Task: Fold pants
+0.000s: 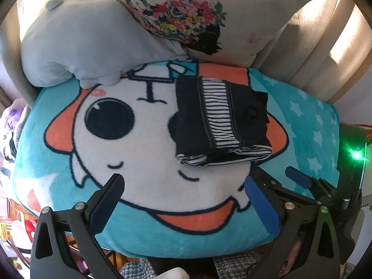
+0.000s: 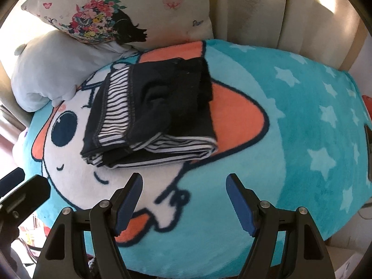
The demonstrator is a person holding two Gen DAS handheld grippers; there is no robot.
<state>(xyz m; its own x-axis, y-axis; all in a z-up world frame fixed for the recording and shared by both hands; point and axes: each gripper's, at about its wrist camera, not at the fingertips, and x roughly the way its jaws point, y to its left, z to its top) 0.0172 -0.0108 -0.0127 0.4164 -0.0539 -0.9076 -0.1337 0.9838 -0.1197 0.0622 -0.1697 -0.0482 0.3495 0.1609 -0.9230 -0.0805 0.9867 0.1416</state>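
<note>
The pants (image 1: 220, 121) are dark navy with a black-and-white striped band, folded into a compact stack on a big turquoise cartoon-face cushion (image 1: 144, 158). They also show in the right wrist view (image 2: 153, 114), folded edges toward me. My left gripper (image 1: 183, 186) is open and empty, hovering over the cushion just in front of the pants. My right gripper (image 2: 184, 187) is open and empty, also just in front of the stack. The right gripper shows at lower right of the left wrist view (image 1: 300, 179); the left gripper shows at the left edge of the right wrist view (image 2: 18, 186).
A grey plush toy (image 1: 88, 44) and a floral pillow (image 1: 197, 16) lean behind the cushion against a cream sofa back (image 2: 267, 9). Clutter (image 1: 14, 223) lies below the cushion's left edge. A green light (image 1: 355, 155) glows on the right device.
</note>
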